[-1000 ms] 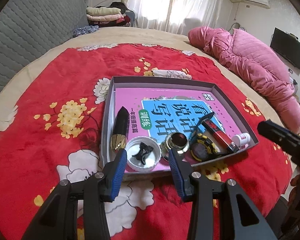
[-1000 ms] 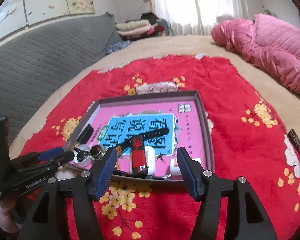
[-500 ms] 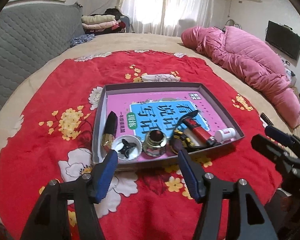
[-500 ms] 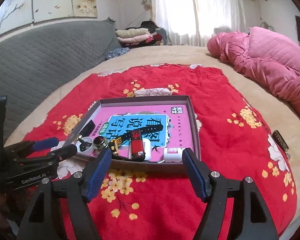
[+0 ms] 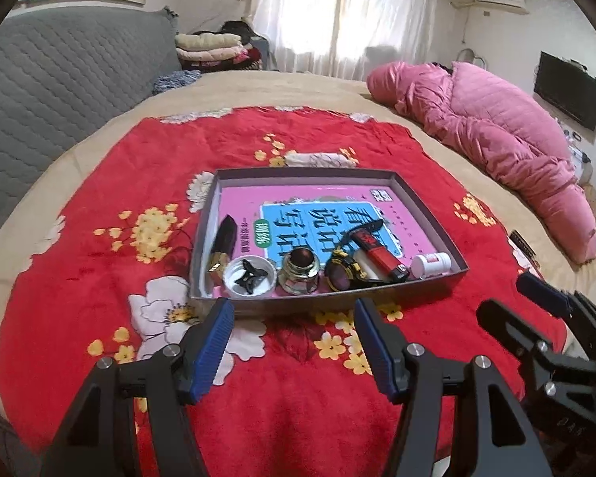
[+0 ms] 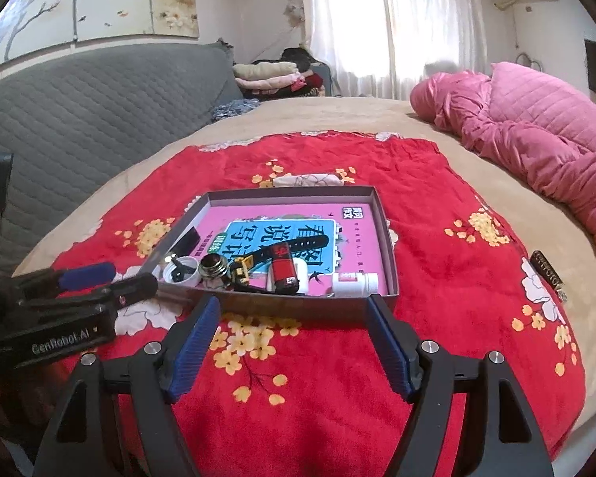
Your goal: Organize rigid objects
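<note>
Left gripper: the left gripper [image 5: 292, 320] hovers over the red floral blanket [image 5: 99, 278] just short of the tray's near wall, blue pads spread wide with nothing between them; its jaws have just been opening.
Right gripper: the right gripper [image 6: 294, 318] also stands wide and empty before the same wall, its jaws just opened too.
Tray: the shallow grey box tray [image 5: 429, 214] lies straight ahead of both tools, with a pink-and-blue book [image 5: 298, 214] flat on its floor.
Contents: crowded along the near wall from the left tool's left to right are a black-and-gold lipstick [image 5: 223, 244], a white cap [image 5: 250, 276] holding a black clip, a glass ink bottle [image 5: 301, 270], a wristwatch [image 5: 343, 274], a red lighter [image 5: 379, 254] and a white pill bottle [image 5: 431, 264].
Obstacles: that row and the wall stand between the pads and the tray's bare far half.
Open room: blanket lies clear on either side; a pink quilt [image 5: 496, 139] is well off to the right.
Axes: lipstick and lighter point away from the tools, the lighter slanting left; the pill bottle lies on its side, crosswise.
</note>
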`<state>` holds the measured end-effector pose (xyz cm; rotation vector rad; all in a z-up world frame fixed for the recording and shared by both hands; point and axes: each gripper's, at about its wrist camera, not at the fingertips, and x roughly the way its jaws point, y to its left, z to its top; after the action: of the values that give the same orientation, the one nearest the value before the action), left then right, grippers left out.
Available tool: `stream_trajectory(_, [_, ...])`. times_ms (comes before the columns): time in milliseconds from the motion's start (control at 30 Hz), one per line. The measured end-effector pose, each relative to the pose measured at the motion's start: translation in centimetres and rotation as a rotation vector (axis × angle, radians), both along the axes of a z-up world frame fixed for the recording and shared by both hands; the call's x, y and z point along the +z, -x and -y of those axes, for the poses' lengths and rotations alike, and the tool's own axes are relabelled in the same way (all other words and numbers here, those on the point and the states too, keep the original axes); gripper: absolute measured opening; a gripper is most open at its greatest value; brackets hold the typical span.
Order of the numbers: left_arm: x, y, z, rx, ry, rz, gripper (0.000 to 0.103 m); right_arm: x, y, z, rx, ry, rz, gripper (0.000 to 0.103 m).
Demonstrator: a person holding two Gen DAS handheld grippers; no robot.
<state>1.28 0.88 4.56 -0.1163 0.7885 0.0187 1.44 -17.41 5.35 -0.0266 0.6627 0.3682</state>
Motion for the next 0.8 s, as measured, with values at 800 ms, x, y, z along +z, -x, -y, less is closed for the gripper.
stream_trajectory(800, [-2.4,0.7,0.2,0.036,-0.015,-0.074,0.062,-2.3,0.4,-0.1,-0.032,0.043,-0.026,0.076])
